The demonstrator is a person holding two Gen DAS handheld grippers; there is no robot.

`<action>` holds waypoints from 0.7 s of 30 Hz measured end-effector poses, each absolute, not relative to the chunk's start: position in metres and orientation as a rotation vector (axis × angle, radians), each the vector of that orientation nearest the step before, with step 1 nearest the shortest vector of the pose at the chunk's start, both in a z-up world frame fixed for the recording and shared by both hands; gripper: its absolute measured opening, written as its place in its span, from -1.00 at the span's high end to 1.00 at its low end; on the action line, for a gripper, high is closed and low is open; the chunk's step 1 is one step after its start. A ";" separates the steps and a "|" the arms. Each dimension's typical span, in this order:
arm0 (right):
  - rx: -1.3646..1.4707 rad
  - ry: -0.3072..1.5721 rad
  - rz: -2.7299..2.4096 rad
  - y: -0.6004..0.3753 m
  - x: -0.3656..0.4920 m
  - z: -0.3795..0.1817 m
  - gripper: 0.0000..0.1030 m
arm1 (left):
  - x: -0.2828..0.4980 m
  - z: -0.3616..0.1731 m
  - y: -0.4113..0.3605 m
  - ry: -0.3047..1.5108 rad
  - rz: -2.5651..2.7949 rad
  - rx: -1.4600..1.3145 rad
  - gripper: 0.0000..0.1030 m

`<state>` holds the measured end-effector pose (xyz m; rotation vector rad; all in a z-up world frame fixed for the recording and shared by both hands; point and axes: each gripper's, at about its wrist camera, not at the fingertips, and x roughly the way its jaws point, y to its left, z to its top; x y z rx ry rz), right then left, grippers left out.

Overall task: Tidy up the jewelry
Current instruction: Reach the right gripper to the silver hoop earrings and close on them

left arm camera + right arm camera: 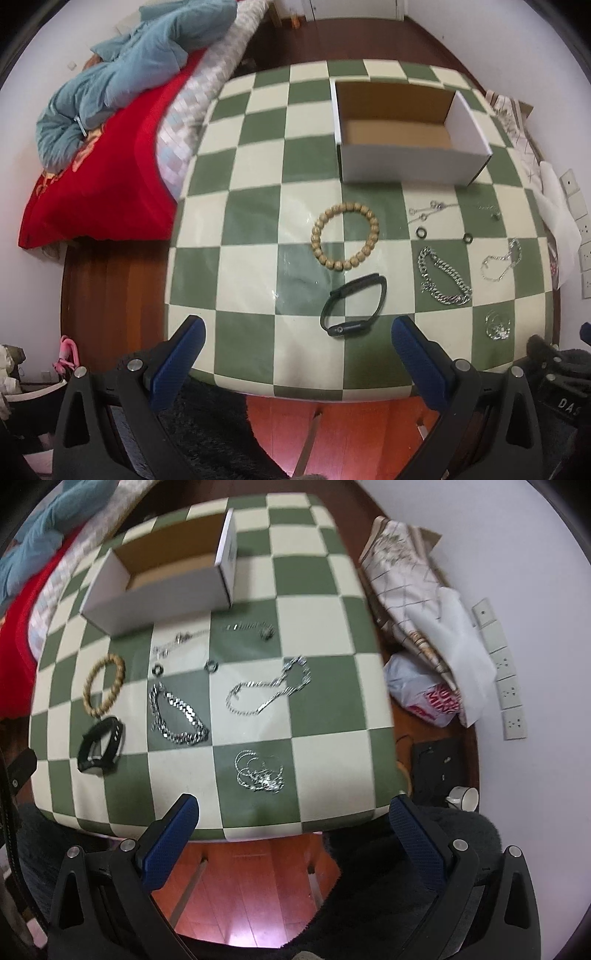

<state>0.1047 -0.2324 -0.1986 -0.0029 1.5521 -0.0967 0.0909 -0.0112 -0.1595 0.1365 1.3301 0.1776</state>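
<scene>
Nothing sorted yet, by the look of it. White cardboard box (410, 162) well ahead of the left gripper (295, 354), open-topped and showing only a bare brown floor inside. All jewelry out on the green-and-cream checkered tabletop (251, 288).

Left gripper spread wide, pinching nothing, poised over the near table edge. Just ahead, slightly right: black smart band (352, 306). Beyond that: wooden bead bracelet (345, 236). Further right: heavy silver curb chain (441, 277), two small dark rings (421, 232), a thin silver chain (502, 262), a fine linked piece (428, 210) near the box front.

Right gripper (293, 830) likewise spread and holding nothing, at the near edge. Directly ahead, closest: tangled fine silver necklace (260, 773). Ahead and left: the curb chain (177, 716). Far left: the band (99, 751). Small stud or charm (266, 632) far ahead, too blurred to name surely.

Left to do, judging from this: every piece, nearest ones likely first.
</scene>
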 end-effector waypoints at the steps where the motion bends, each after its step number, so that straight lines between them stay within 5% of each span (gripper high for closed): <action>1: -0.004 1.563 -0.092 -0.230 0.104 -0.202 -1.00 | 0.092 -0.163 -0.012 1.336 0.176 0.138 -1.00; 10: 0.008 1.626 -0.052 -0.226 0.112 -0.238 -0.97 | 0.112 -0.177 -0.008 1.358 0.167 0.126 -1.00; 16: 0.027 1.656 -0.025 -0.225 0.119 -0.262 -0.75 | 0.132 -0.174 -0.006 1.327 0.186 0.116 -1.00; 21: 0.010 1.691 -0.012 -0.218 0.119 -0.282 -0.33 | 0.142 -0.179 0.000 1.333 0.196 0.113 -1.00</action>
